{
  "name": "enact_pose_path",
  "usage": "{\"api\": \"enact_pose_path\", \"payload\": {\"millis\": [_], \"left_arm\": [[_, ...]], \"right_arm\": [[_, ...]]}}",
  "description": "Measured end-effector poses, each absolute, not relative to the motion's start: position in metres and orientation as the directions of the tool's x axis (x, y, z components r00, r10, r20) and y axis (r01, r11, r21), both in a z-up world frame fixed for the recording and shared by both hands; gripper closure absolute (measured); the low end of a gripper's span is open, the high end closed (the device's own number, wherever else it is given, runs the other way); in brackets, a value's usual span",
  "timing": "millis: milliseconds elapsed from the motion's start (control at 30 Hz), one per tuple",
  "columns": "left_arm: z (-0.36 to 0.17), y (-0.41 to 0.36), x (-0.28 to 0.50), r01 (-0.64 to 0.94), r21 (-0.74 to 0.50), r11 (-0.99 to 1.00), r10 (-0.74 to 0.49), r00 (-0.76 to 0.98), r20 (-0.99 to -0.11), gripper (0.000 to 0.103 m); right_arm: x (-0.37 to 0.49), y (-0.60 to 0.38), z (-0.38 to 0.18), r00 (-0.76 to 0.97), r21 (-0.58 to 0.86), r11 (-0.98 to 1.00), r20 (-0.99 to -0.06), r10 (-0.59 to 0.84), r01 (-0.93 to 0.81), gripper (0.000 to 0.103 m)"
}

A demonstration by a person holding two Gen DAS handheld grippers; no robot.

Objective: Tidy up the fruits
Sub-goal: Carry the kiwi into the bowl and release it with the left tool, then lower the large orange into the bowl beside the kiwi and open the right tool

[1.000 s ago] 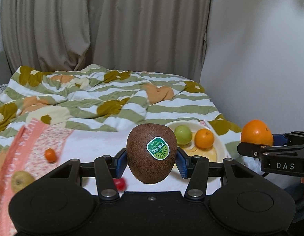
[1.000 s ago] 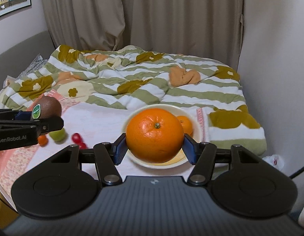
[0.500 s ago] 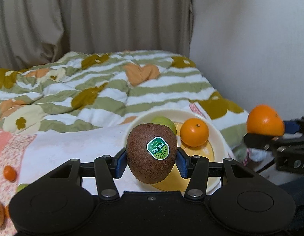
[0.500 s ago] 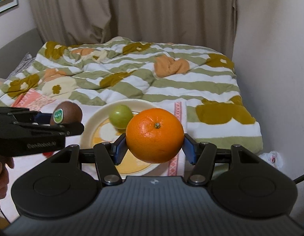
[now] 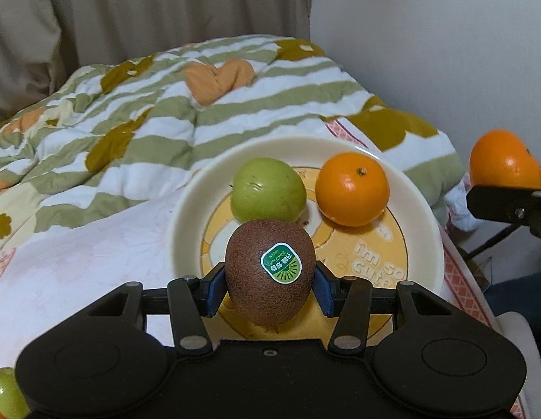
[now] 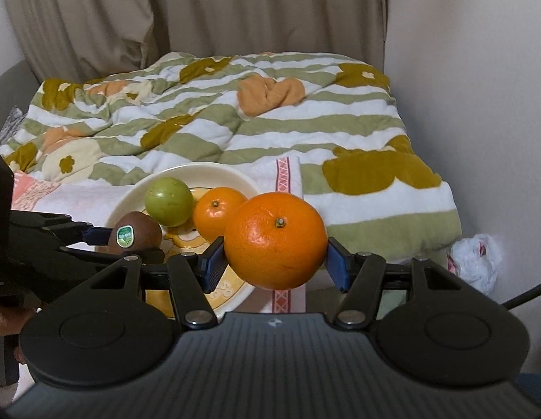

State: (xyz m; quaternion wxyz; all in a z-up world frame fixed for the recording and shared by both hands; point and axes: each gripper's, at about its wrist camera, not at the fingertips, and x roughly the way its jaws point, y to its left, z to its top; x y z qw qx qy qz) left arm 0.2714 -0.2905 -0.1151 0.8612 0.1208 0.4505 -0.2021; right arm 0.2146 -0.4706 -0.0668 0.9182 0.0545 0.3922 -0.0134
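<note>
Left gripper [image 5: 269,284] clamps kiwi [image 5: 269,272] over plate [image 5: 186,206]; right gripper [image 6: 274,260] clamps orange [image 6: 275,239] at plate's 3 o'clock.

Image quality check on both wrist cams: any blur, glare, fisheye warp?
Left wrist view: kiwi and its sticker sharp, small highlight on the mandarin, dark vignette in the top corners, plate rim bowed by the fisheye. Right wrist view: held orange crisp with mild sheen, dim warm light, soft shadows, wall edge curved.

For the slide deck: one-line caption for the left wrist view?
Left gripper holds a stickered kiwi over the plate.
</note>
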Motion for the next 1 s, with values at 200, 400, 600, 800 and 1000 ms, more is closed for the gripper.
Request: {"api": "enact_pose_path", "payload": {"millis": [200, 400, 600, 800, 1000], "left_arm": [[-0.124, -0.298, 0.274, 0.487, 0.034, 0.873, -0.239, 0.488, -0.840, 0.045], [-0.103, -0.295, 0.262, 0.500, 0.041, 0.865, -0.280, 0.549, -0.787, 0.004], [-0.087, -0.276, 0.254, 0.463, 0.025, 0.886, -0.273, 0.564, -0.779, 0.004], [-0.072, -0.252, 0.242, 0.396, 0.034, 0.918, -0.231, 0.600, -0.766, 0.004], [-0.063, -0.226, 0.230, 0.318, 0.018, 0.948, -0.197, 0.627, -0.754, 0.004]], "right_arm": [[0.214, -0.473, -0.068, 0.685, 0.093, 0.991, -0.729, 0.002, 0.095, 0.028], [0.214, -0.476, -0.065, 0.686, 0.093, 0.990, -0.727, -0.008, 0.110, 0.028], [0.215, -0.469, -0.061, 0.692, 0.093, 0.992, -0.722, 0.005, 0.090, 0.028], [0.220, -0.453, -0.060, 0.690, 0.095, 0.995, -0.722, 0.046, 0.033, 0.028], [0.229, -0.432, -0.066, 0.673, 0.091, 0.995, -0.734, 0.092, -0.036, 0.028]]}}
